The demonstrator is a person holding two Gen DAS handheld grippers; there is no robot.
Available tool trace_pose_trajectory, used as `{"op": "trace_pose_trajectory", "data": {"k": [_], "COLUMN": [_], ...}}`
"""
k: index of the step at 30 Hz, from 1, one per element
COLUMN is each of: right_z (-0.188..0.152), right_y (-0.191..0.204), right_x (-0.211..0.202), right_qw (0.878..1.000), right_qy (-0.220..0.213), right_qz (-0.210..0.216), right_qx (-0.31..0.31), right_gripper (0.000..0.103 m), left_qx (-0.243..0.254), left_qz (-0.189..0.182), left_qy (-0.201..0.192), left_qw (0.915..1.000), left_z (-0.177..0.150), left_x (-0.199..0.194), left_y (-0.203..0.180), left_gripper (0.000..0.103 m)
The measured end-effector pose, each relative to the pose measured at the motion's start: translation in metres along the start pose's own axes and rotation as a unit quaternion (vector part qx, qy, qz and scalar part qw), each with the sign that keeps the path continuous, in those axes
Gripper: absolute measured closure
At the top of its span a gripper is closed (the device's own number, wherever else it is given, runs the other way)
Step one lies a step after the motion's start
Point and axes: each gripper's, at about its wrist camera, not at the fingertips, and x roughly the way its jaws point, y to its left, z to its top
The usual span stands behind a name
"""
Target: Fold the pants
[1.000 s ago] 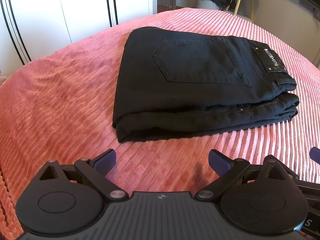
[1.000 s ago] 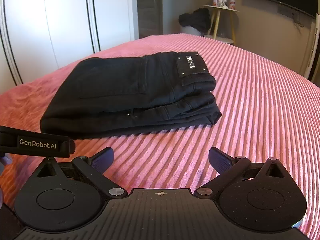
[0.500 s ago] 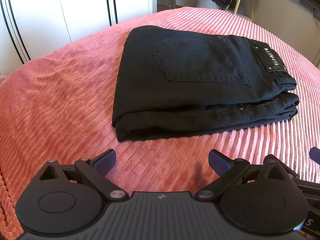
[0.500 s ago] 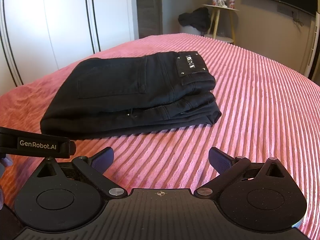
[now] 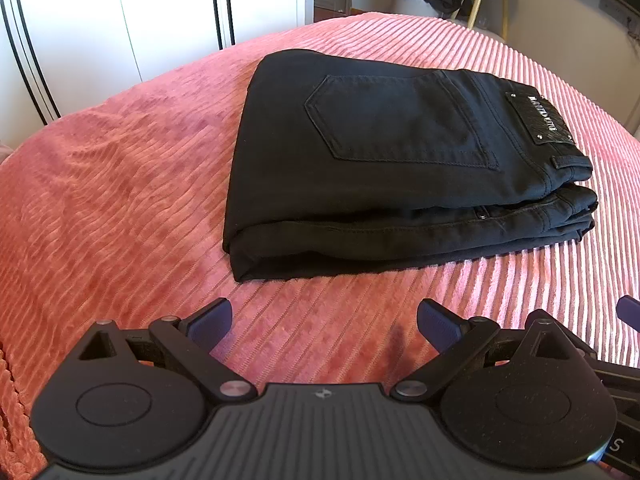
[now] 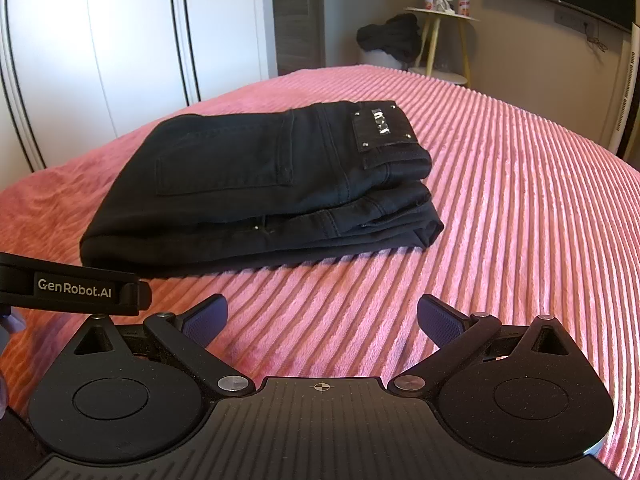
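Nearest to me, my left gripper [image 5: 324, 318] and my right gripper [image 6: 322, 316] hover side by side above the pink ribbed bed [image 6: 520, 208], fingers spread wide and holding nothing. Just beyond them, the black pants [image 5: 392, 168] lie on the bed as a compact layered stack, back pocket and waistband label on top, edges fairly even. I judge the folding essentially done; at most some small tidying is left.

pants [image 5: 380, 168]: black | bedspread [image 5: 120, 208]: pink, ribbed stripes | tool pads [image 6: 438, 322]: dark blue | wardrobe [image 6: 120, 40]: white
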Motion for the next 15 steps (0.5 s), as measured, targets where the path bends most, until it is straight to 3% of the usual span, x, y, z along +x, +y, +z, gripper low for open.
{"op": "trace_pose_trajectory", "data": {"k": [15], "right_z": [-0.0004], "right_y": [0.0001], "right_x": [0.0001], "right_qw": [1.0], "right_qy": [0.001], "right_qz": [-0.001], "right_qx": [0.0], "right_gripper": [0.0], "left_qx": [-0.004], "left_qz": [-0.003], "left_qy": [0.001], "left_qw": [1.0], "left_z": [0.0002], "left_x": [-0.0002], "left_y": [0.0008], "left_gripper": [0.004]}}
